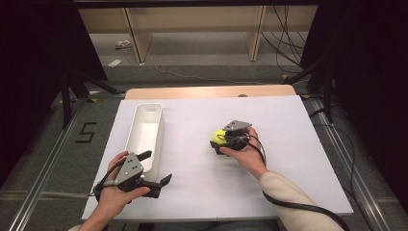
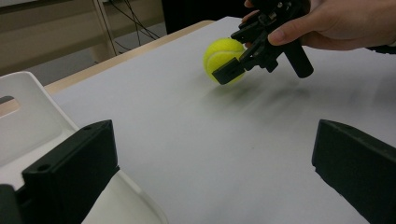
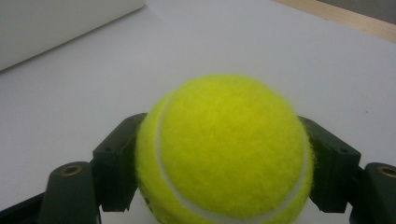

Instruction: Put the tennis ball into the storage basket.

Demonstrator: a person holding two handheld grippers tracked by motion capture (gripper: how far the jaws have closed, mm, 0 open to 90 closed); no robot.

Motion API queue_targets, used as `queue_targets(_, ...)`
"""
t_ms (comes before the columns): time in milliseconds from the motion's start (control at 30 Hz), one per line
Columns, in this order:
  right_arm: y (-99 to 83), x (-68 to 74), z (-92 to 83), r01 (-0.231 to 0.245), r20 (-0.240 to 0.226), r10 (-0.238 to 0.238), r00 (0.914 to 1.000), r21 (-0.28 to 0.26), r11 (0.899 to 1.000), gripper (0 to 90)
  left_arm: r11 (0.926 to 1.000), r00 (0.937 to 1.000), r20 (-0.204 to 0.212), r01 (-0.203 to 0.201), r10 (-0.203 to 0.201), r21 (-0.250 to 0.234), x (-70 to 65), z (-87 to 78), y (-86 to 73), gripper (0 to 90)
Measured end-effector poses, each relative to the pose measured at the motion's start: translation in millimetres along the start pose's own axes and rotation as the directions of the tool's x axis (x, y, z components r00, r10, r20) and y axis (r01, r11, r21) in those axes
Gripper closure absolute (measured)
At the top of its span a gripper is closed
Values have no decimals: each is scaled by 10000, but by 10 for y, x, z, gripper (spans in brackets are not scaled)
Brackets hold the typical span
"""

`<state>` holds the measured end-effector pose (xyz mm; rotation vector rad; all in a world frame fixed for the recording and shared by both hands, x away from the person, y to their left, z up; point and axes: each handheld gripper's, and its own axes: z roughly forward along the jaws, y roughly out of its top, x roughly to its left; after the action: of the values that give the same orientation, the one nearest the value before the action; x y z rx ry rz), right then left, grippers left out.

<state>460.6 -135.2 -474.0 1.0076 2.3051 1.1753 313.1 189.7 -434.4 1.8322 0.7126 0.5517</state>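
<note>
The fuzzy yellow-green felt tennis ball (image 1: 218, 135) sits roughly mid tabletop, a bit right of centre, on the white foam-like sheet covering the tabletop (image 1: 288, 159). The right gripper (image 1: 222, 141) has it: jaws pinching the ball on opp. sides, one pad on each flank, as the right gripper view shows up close w/ the ball (image 3: 224, 154) wedged between them. From the left gripper view the ball (image 2: 224, 58) looks at or just off the sheet; can't tell if it's lifted yet, though motion blur under it hints it's on the move.

The left gripper (image 1: 156, 169) waits at the near left, jaws spread wide, nothing between them, right beside the near end of the long white plastic bin (image 1: 136, 126). Bin lies lengthwise along the left side, looks empty from here, well apart from the ball.

Handling, as I'd judge it: ball is light, springy, felt nap gives decent friction so it shouldn't slip much. Round tho, so an off-centre pinch would squirt it out & it'd roll or bounce across the sheet. Best hold is across the widest part, through the middle, approx. where the jaws sit now. No need to squeeze hard; it gives a little and isn't fragile. If it's headed for the bin, lower it in rather than drop, or it'll bounce.
</note>
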Motion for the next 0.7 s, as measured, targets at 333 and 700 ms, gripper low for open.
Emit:
queue_targets(333, 17, 0, -15, 22, -2, -23, 10000, -102, 9999, 257, 10000, 10000, -1, -20, 20, -13, 1, -4, 2, 0)
queue_targets(700, 45, 11, -36, 8, -7, -8, 10000, -241, 9997, 257, 10000, 10000, -9, -31, 31, -65, 1, -9, 7, 0)
